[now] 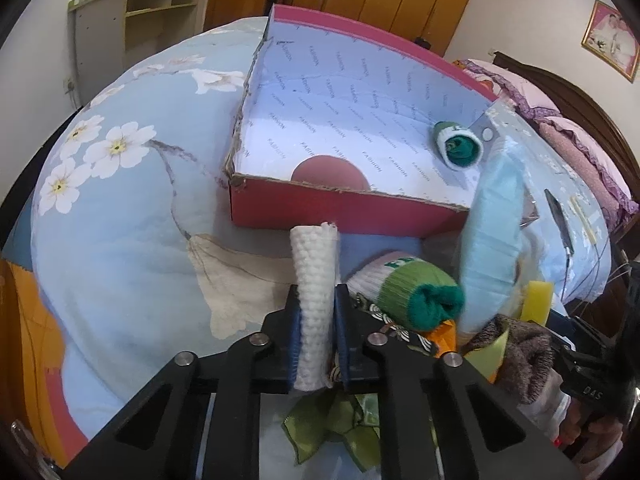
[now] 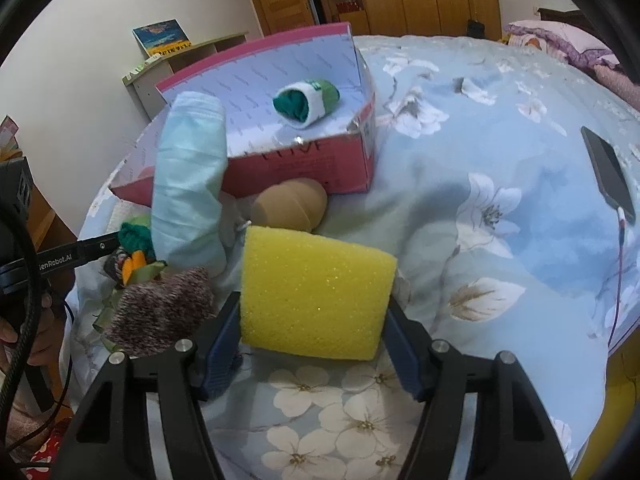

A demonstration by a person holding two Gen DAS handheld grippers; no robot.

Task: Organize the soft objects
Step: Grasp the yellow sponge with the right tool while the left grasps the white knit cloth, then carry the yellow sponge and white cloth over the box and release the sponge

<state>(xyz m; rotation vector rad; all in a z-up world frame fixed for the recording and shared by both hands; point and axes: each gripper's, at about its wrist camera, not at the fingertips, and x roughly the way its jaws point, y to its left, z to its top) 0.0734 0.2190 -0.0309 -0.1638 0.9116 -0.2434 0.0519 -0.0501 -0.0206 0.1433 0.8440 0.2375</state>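
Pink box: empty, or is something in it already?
Not empty. One rolled green-and-white sock lies on the pink box's paper lining; nothing else shows inside.

The left black two-finger gripper with blue pads (image 1: 316, 332) points forward, its jaws drawn narrow and clamped on a white knitted roll (image 1: 314, 280) that stands upright between the pads. The right black two-finger gripper with blue pads (image 2: 314, 334) has its jaws spread wide, pressing both sides of a yellow foam sponge block (image 2: 316, 292). In the right wrist view a person's hand (image 2: 28, 340) grips the left gripper's handle at the left edge, with a cable running beside it
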